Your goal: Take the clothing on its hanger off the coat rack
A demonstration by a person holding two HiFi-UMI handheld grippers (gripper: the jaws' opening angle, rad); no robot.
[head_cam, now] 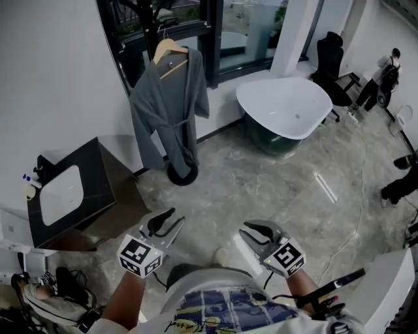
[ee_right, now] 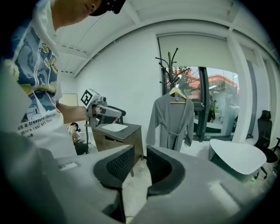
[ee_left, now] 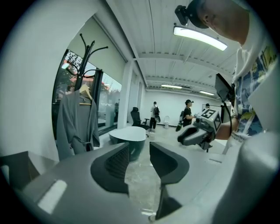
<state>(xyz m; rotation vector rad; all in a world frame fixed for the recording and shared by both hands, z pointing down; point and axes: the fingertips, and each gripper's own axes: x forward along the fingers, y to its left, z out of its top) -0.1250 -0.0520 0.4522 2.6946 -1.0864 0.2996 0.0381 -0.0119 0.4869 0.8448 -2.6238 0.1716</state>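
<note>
A grey robe [head_cam: 168,107] hangs on a wooden hanger [head_cam: 170,50] from the black coat rack [head_cam: 151,16] by the window, across the room from me. The robe [ee_right: 173,119] on its hanger [ee_right: 177,93] also shows in the right gripper view, and the robe [ee_left: 78,127] appears at the left of the left gripper view. My left gripper [head_cam: 168,222] and right gripper [head_cam: 253,233] are held low, close to my body, far from the robe. Both stand open with nothing between the jaws.
A dark vanity with a white basin [head_cam: 60,192] stands at the left wall. A white oval tub [head_cam: 284,107] sits to the right of the rack. A black office chair [head_cam: 332,62] is behind it. People [ee_left: 188,113] stand far off in the room.
</note>
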